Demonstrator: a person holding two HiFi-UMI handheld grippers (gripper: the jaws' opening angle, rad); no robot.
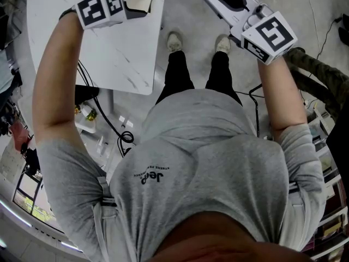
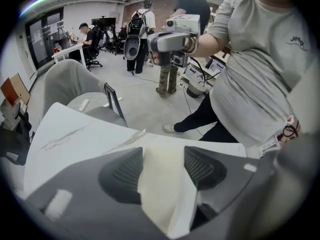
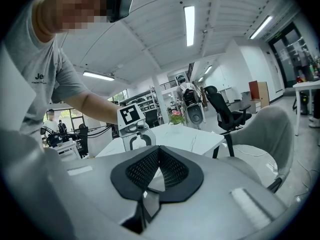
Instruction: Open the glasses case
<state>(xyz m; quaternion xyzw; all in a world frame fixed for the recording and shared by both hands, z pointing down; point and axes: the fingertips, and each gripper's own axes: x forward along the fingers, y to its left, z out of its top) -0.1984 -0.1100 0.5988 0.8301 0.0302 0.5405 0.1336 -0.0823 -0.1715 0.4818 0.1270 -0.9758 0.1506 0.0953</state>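
Left gripper (image 2: 163, 159): we are grasping cream glasses case (image 2: 159, 196) between pads, holding it above white surface (image 1: 109, 53). Right gripper (image 3: 159, 153): we are holding it clenched, empty, beyond surface edge, over floor.

The person's grey T-shirt (image 1: 207, 162) carries the brand name "Jeep" (image 1: 148, 177) on the chest, seen upside down in the head view. A smaller line of print (image 1: 154, 168) beside it is too fine to read.
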